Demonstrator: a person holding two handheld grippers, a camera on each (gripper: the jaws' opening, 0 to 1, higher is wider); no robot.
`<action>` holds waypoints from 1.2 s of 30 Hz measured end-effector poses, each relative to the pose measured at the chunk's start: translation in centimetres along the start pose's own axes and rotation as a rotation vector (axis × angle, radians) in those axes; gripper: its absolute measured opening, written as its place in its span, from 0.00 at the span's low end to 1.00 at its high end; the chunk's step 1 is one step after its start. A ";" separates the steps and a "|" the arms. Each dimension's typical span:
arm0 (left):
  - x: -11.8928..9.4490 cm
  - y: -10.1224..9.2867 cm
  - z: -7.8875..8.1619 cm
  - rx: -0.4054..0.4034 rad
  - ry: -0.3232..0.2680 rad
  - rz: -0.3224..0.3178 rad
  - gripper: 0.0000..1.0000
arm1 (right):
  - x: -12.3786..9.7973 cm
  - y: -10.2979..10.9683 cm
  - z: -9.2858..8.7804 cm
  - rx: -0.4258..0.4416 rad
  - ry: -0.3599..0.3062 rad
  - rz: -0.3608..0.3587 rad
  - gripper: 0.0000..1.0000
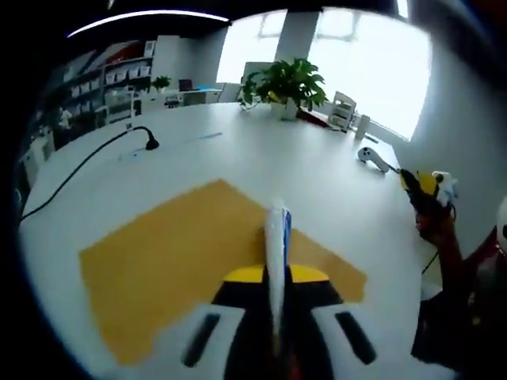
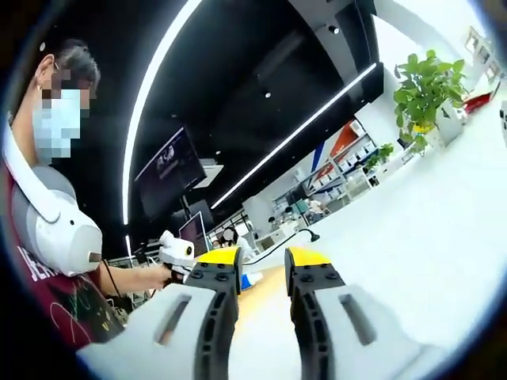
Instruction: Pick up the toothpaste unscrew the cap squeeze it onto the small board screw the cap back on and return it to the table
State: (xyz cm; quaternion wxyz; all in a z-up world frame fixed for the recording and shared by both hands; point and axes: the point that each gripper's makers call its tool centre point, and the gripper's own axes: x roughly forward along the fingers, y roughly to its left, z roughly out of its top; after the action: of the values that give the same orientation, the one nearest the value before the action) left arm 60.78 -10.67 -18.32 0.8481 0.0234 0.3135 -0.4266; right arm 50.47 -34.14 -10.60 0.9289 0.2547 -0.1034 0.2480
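Observation:
In the left gripper view my left gripper [image 1: 277,275] is shut on the toothpaste tube [image 1: 276,245], a white tube with blue print seen edge-on, which sticks forward over the yellow board [image 1: 166,269] lying on the white table [image 1: 261,158]. The tube's cap end is hidden from me. In the right gripper view my right gripper [image 2: 263,265] is open and tilted up off the table, with nothing between its yellow-tipped fingers [image 2: 218,260]. The left gripper [image 2: 176,252] also appears there at the left in a person's hand, with a blue bit of the tube [image 2: 247,281] beside it.
A potted plant [image 1: 289,83] stands at the table's far side. A black cable and plug [image 1: 149,144] lie at the left, a white controller [image 1: 372,156] at the right, and a yellow and white device [image 1: 432,186] at the right edge. A person [image 2: 55,237] stands close by.

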 end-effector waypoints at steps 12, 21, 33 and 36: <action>-4.4 -1.4 2.4 0.020 -0.251 -0.079 0.07 | 4.1 4.6 -2.2 0.067 0.087 0.153 0.23; -9.9 -3.3 4.8 -0.001 -0.536 -0.195 0.07 | 9.5 11.3 -4.7 0.080 0.203 0.342 0.23; -15.2 -6.7 3.1 0.007 -0.763 -0.273 0.07 | 13.9 21.3 -7.8 0.118 0.300 0.627 0.25; -16.5 -7.0 2.9 0.053 -0.853 -0.255 0.07 | 14.1 23.8 -8.4 0.132 0.329 0.713 0.24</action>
State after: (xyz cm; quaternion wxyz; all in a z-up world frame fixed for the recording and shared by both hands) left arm 49.83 -4.28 -5.28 0.8412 -0.1719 -0.0752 -0.5072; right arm 50.85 -6.21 -3.24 0.7705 0.2189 -0.0188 0.5984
